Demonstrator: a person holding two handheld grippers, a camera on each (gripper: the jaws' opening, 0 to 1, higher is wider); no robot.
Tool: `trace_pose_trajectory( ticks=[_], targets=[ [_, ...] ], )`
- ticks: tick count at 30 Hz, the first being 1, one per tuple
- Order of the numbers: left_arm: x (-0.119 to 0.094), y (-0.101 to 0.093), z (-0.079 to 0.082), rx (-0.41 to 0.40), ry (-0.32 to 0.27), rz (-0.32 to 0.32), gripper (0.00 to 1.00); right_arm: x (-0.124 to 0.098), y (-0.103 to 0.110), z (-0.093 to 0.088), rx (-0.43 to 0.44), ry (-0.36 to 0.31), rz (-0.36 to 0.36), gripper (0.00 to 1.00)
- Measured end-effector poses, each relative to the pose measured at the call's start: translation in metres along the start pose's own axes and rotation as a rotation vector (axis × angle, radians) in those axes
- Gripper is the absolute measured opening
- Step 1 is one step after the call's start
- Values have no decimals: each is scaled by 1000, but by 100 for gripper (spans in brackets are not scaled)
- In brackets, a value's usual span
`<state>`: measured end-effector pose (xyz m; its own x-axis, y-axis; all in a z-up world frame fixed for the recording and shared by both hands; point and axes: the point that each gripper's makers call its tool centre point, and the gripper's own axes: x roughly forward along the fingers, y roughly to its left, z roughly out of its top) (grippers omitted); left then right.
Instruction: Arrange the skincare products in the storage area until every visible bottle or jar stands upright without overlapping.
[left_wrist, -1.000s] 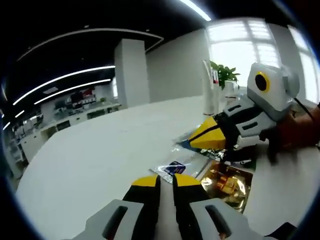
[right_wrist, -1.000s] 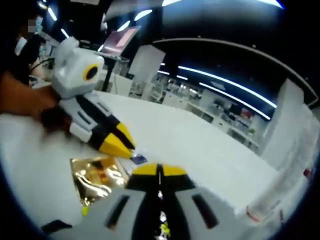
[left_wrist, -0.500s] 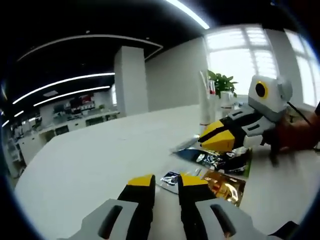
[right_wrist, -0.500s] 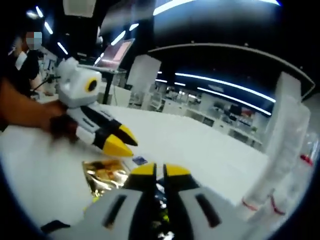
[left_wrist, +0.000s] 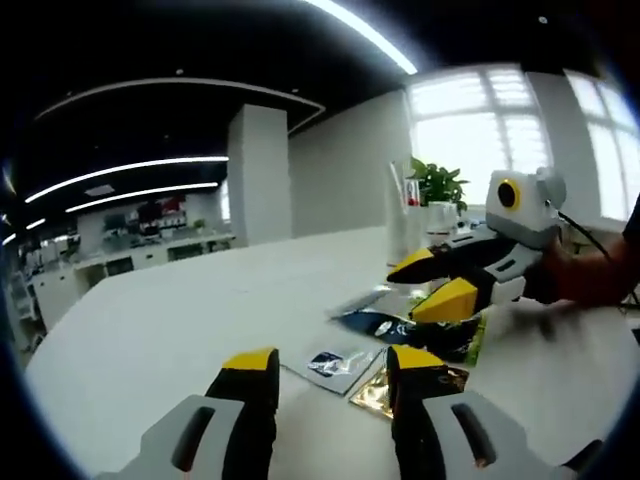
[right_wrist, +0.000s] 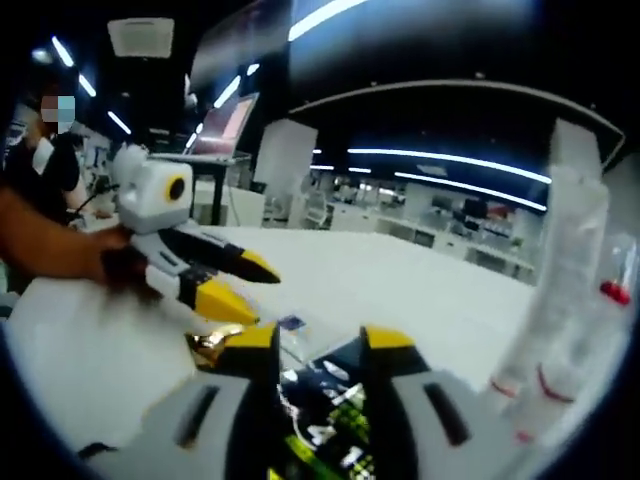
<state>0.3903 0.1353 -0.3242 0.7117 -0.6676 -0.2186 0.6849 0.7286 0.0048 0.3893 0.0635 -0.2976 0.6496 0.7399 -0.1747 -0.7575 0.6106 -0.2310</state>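
Yellow-tipped jaws on both grippers are spreading wide, shut 1 second ago — left gripper (left_wrist: 332, 368) and right gripper (right_wrist: 318, 345) releasing flat foil sachets (left_wrist: 400, 325) lying on the white counter (left_wrist: 180, 320), none upright.

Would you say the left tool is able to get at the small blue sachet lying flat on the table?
Probably yes: the left tool is open, and the small blue sachet lies flat just ahead between its jaws, with nothing over it.
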Motion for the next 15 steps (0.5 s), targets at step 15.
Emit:
trace_pose_trajectory(
  ticks=[15],
  targets=[
    [-20,-18,0,-13,-28,-21,53,-33,-1,5,47,-41,-9,45]
  ],
)
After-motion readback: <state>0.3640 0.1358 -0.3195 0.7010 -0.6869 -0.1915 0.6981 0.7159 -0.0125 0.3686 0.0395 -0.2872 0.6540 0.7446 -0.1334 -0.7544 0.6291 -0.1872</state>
